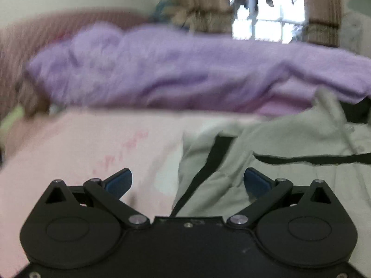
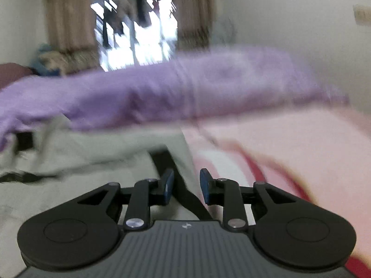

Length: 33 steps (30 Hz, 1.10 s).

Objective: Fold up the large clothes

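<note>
One pale grey-green garment (image 1: 278,173) with black stripes lies rumpled on the pink bedsheet (image 1: 81,150), in front of a bunched purple blanket (image 1: 174,76), and both views are blurred. From the left wrist, the left gripper (image 1: 187,180) has its jaws spread wide over the garment's edge with nothing between them, and a reddish headboard (image 1: 58,23) shows behind. From the right wrist, the right gripper (image 2: 186,185) has its jaws narrowly parted, gripping nothing, above a black stripe (image 2: 185,194), and a red band (image 2: 257,169) crosses the sheet.
</note>
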### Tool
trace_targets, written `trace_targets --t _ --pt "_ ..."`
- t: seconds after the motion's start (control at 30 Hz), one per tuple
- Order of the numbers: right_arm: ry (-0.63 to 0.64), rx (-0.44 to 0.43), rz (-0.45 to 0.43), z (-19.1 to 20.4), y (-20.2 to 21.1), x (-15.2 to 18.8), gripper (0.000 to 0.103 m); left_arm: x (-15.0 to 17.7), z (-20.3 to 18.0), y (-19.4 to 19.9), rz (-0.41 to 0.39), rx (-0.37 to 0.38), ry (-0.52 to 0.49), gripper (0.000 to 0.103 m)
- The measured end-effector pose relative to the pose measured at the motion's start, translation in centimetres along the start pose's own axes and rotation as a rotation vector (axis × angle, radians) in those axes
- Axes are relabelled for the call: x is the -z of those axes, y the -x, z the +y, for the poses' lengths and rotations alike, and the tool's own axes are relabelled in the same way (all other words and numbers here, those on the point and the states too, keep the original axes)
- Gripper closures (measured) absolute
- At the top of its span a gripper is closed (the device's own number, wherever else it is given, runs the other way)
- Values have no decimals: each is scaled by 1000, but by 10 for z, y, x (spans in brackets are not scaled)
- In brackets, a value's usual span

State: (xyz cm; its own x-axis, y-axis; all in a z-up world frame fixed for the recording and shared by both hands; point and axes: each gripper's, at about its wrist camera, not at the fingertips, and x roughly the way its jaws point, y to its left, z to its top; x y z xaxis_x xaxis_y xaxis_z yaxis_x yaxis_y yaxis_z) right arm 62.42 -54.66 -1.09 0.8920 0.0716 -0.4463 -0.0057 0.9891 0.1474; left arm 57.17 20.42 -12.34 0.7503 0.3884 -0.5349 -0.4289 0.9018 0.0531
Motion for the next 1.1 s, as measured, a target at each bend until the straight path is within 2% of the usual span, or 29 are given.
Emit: trace_targets --t 0.03,0.17,0.3,0.4,0.5,0.57,0.6,0.63,0.67,0.73,0.83,0.9,1.0,1.03,1.07,1.1 --pt "-43 -10 32 -6 -6 -2 70 0 0 -1 -2 4 4 0" --pt "-78 -11 24 -11 -6 -2 59 -1 -5 1 -19 -10 -33 0" --pt "-92 -16 22 -13 -9 -2 58 -2 -1 -2 -13 5 -23 0" --pt "-210 -95 8 -32 -9 0 55 -1 1 0 -2 18 -8 0" --pt "-320 -154 4 -52 -4 4 55 -1 9 17 46 33 -23 0" --pt "-223 -155 75 -50 10 1 52 7 27 46 60 49 -22 0" --pt "-150 -142 97 -47 24 0 48 13 39 62 77 78 -17 0" --pt "-80 -136 86 -45 43 3 34 19 51 74 99 109 -10 0" --pt "-20 -137 59 -45 67 10 15 26 61 85 118 139 -5 0" --pt "49 -166 43 -48 104 25 4 41 78 110 146 176 -18 0" --pt "131 -173 82 -48 147 51 4 58 90 144 148 188 -42 0" --pt "137 -151 108 -48 168 65 4 70 91 165 147 215 -42 0" --pt "21 -159 179 -56 186 85 7 85 86 190 138 249 -46 0" --pt "-49 -183 213 -61 187 92 13 90 83 196 139 252 -54 0" --pt "-135 -217 226 -68 189 99 12 94 79 199 142 255 -62 0" --pt "-178 -226 187 -71 193 104 12 97 75 199 147 260 -71 0"
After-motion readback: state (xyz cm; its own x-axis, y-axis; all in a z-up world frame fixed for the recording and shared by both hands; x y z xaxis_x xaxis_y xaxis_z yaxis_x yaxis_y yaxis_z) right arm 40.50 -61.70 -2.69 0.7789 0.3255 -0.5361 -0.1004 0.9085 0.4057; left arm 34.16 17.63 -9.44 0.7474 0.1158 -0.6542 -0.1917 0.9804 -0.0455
